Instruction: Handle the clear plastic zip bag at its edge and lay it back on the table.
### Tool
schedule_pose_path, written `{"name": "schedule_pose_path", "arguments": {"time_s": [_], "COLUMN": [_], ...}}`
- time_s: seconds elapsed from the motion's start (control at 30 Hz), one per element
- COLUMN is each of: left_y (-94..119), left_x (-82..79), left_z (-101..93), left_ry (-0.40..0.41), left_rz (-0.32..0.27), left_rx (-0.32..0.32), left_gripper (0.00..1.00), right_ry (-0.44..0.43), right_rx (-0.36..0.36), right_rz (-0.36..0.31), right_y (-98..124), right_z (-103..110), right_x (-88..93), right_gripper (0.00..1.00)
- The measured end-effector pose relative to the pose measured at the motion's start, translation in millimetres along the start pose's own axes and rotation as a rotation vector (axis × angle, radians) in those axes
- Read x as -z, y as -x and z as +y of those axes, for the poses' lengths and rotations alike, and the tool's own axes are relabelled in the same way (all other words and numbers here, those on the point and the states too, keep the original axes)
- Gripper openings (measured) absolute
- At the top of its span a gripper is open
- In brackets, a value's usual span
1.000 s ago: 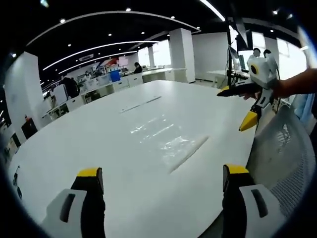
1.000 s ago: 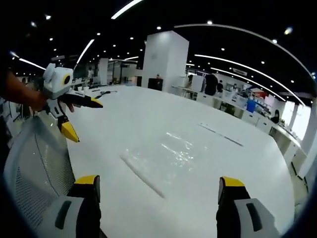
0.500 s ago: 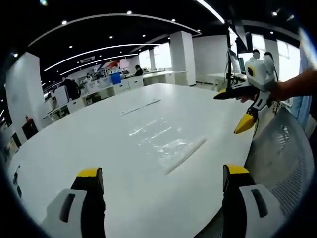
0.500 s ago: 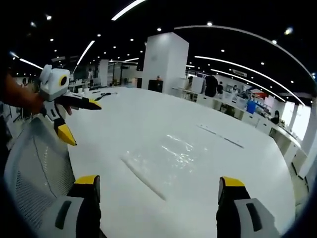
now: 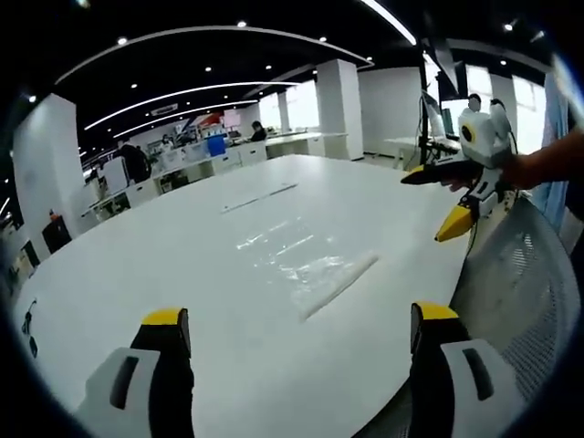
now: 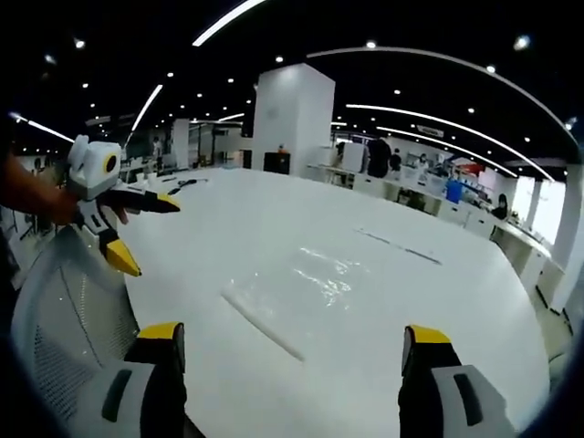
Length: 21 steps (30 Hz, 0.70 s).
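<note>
The clear plastic zip bag (image 5: 299,263) lies flat on the white table (image 5: 164,255), its zip strip along the edge nearest me. My left gripper (image 5: 299,319) is open, held short of the bag with nothing between its jaws. In the left gripper view, my right gripper (image 5: 436,199) hovers open at the right, above the table's edge. In the right gripper view the bag (image 6: 306,287) lies ahead of my open right gripper (image 6: 294,333), and the left gripper (image 6: 146,233) shows open at the left in a hand.
A grey mesh chair back (image 5: 525,292) stands at the table's near edge, also seen as the chair back (image 6: 59,315) on the left. A thin strip (image 5: 258,193) lies farther along the table. Desks, pillars and people fill the office behind.
Both views have shifted slightly with the hands. The bag stays flat where it was, and both grippers remain open and off it.
</note>
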State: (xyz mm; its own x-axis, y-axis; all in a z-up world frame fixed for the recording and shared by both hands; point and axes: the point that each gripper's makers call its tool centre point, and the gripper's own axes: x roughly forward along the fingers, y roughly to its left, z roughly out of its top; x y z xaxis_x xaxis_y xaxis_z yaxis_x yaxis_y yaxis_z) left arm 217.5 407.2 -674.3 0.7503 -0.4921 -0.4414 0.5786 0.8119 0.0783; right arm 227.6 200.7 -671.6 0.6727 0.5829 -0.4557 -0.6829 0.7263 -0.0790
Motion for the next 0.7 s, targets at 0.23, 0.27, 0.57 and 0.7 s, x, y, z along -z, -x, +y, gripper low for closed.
{"name": "schedule_pose_path", "arguments": {"time_s": [0.23, 0.27, 0.57, 0.7], "left_y": [3, 4, 10, 11], "left_x": [0.0, -0.3, -3.4, -0.5], "left_z": [-0.9, 0.0, -1.5, -2.1], "left_ry": [0.007, 0.008, 0.011, 0.022], "left_rz": [-0.022, -0.023, -0.043, -0.049], "left_rx": [-0.004, -0.011, -0.027, -0.032], "left_gripper": [0.99, 0.99, 0.99, 0.99], "right_ry": [-0.022, -0.015, -0.037, -0.044], "right_rx": [0.015, 0.017, 0.024, 0.031], "right_rz": [-0.015, -0.019, -0.055, -0.091], "right_y": [4, 5, 6, 5], "right_z": [2, 3, 6, 6], "right_x": [2.6, 2.3, 0.5, -4.6], "right_gripper": [1.0, 1.0, 0.99, 1.0]}}
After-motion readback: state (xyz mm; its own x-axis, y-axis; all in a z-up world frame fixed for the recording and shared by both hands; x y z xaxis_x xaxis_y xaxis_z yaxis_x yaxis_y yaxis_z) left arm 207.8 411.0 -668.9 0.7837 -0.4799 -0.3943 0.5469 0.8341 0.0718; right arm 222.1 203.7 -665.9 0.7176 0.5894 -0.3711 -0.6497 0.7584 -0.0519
